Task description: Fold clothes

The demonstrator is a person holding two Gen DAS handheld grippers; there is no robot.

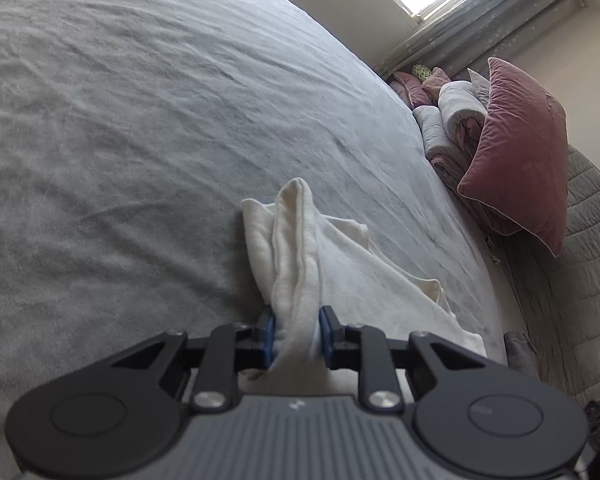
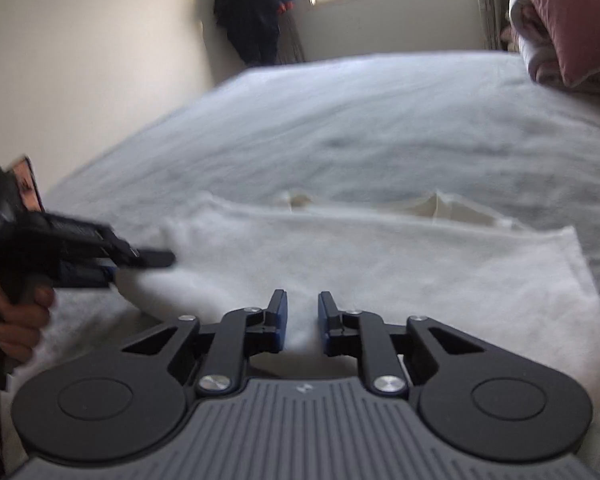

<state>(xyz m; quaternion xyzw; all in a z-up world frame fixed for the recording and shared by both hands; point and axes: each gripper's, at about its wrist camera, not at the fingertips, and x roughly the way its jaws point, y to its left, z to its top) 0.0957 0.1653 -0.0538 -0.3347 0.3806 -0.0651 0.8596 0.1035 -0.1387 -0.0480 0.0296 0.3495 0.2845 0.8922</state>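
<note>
Your left hand-held gripper (image 1: 296, 334) pinches a bunched fold of the cream-white soft cloth garment (image 1: 320, 248) lying on the grey bed (image 1: 140, 120). Your right hand-held gripper (image 2: 302, 322) clamps its near edge; the garment's long axis runs sideways between them.

A pink cushion (image 1: 516, 152) leans against rolled bedding (image 1: 456, 120) below a curtain (image 1: 480, 12).

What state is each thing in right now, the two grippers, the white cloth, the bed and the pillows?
Left gripper: shut on a bunched ridge of the white cloth.
Right gripper: pads closed on a fold of the cloth at its near edge.
White cloth: partly folded, lying on the bed, one end pulled up.
Bed cover: spread out, lightly wrinkled.
Pink pillow: propped against piled bedding.
</note>
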